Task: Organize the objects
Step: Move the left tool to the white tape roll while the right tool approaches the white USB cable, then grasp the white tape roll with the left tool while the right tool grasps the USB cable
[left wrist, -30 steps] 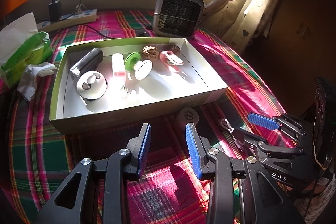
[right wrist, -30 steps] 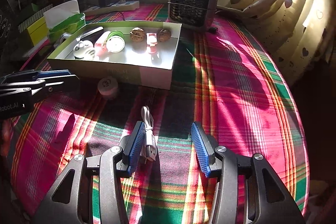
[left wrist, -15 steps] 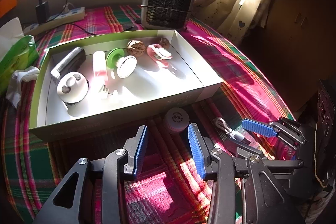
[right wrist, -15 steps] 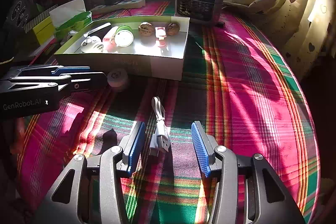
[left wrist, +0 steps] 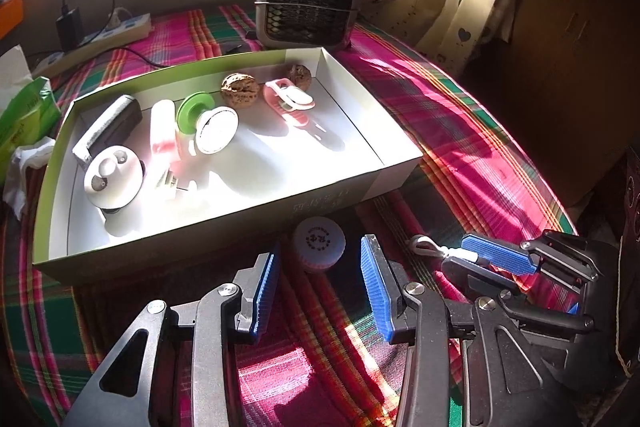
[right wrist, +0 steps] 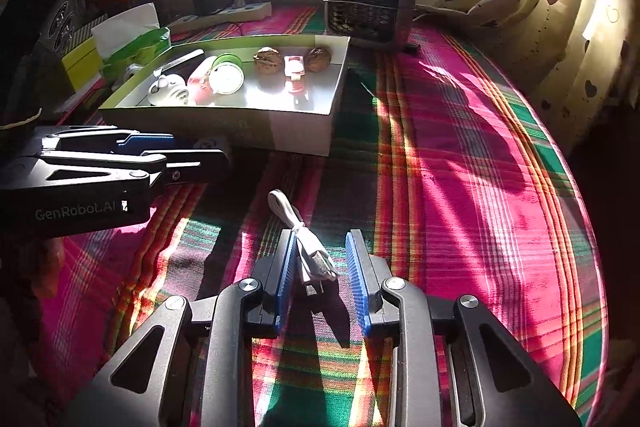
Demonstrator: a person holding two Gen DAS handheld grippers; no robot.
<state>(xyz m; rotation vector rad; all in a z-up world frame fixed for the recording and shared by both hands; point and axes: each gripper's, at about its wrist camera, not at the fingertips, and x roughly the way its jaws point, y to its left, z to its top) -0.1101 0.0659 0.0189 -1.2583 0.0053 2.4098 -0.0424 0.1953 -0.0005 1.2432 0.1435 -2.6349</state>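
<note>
Right hand-held gripper point(right wrist: 320, 267) has just been closing around a bundled white USB cable point(right wrist: 308, 251), pads not yet pressing; left hand-held gripper point(left wrist: 318, 283), widening, stands empty before a small round white jar point(left wrist: 319, 243) on the plaid worktop point(right wrist: 460, 187).

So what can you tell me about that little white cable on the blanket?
The white cable is short, folded into a small bundle and tied round its middle with a thin band. A loop sticks out toward the box, and its plug ends, one a metal USB plug, point back at the camera. It looks like smooth plastic. It lies on the plaid cloth, between the blue pads of the right gripper, whose jaws have just been closing; a gap still shows on one side.
</note>
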